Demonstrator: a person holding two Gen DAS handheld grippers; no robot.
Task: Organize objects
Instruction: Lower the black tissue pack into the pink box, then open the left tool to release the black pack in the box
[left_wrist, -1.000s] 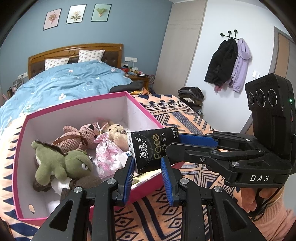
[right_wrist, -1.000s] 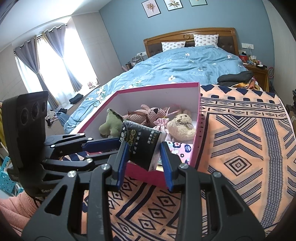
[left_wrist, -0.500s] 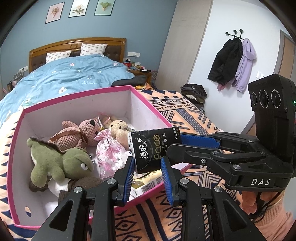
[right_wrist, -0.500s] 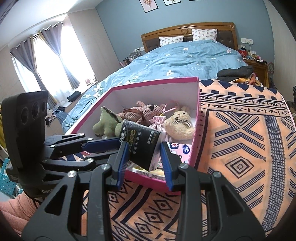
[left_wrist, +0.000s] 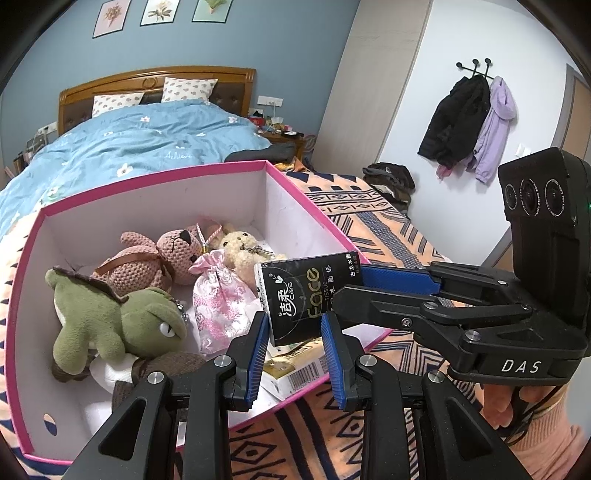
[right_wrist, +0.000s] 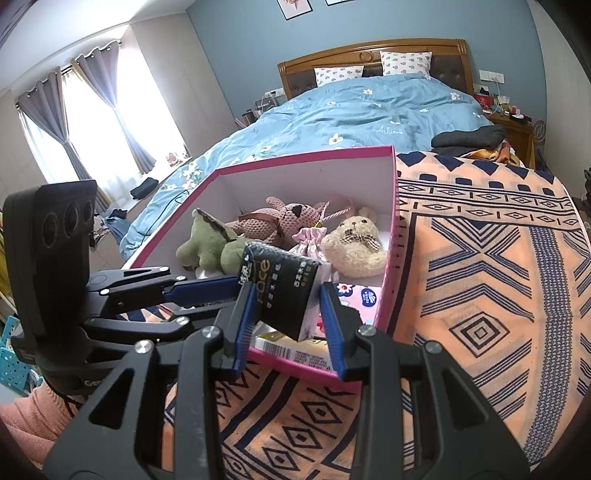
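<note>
Going left to right in the left wrist view: the pink box sits on the patterned blanket and it's already pretty full. Green plush is at the left, knitted pink bear is behind it, then a satin pouch and a little cream bear.

Right of those is the black tissue pack. It's up in the air over the box's near right corner, just above a barcoded carton lying inside.

Both tongs look clamped on it. The left gripper has its blue pads pressed against the pack's two sides from below. The right gripper pinches it the same way from its own angle, and the two sets of fingers cross each other.

What worries me:
- **Uneven pull:** it's a soft pack held by two tools at once, so if one hand pulls or twists before the other lets go, the wrapper could crumple or slip out.
- **Early release:** let go from this height and it probably bounces off the carton or tips over the low near wall onto the blanket.
- **Snagged fingers:** the crossed fingers could also catch each other on the way out.

I'd lower it first, then open one gripper at a time.
</note>
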